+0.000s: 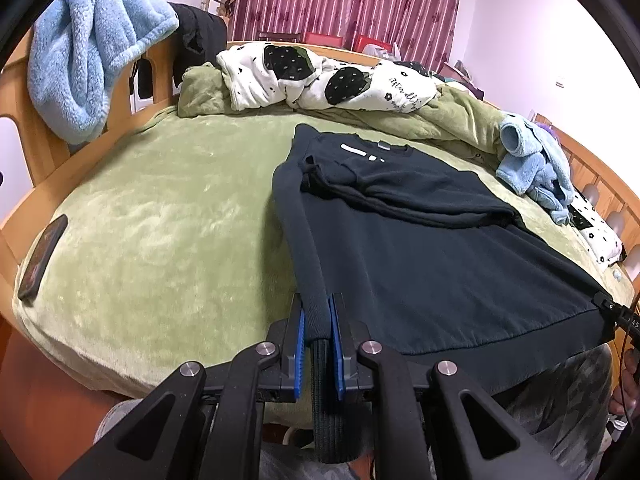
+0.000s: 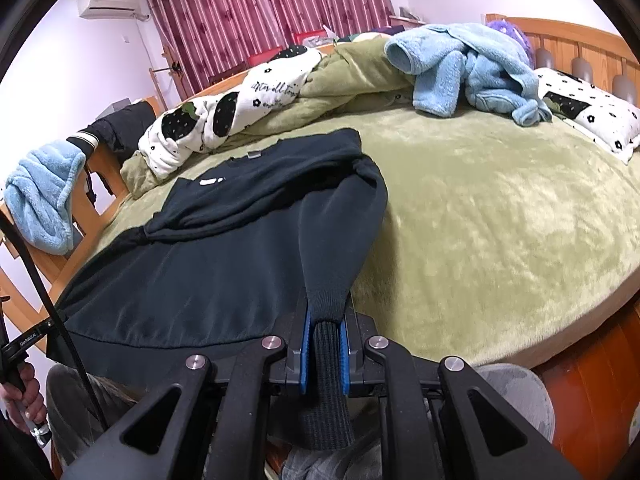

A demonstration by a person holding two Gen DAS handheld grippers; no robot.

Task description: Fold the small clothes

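Left wrist view: our left gripper [image 1: 318, 334] pinches the ribbed cuff of one sleeve [image 1: 298, 216] of the black sweatshirt [image 1: 440, 272]; our right gripper [image 2: 325, 354] clamps the other sleeve's [image 2: 340, 240] cuff. We see the sweatshirt lying flat on the green blanket [image 1: 160, 220], hem hanging over the near bed edge, bare blanket outside each sleeve

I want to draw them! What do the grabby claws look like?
Both the left gripper and right gripper are black, with bright blue ridged pads inside the fingers, shiny silver round bolts, and angular black link arms with triangle cut-outs.
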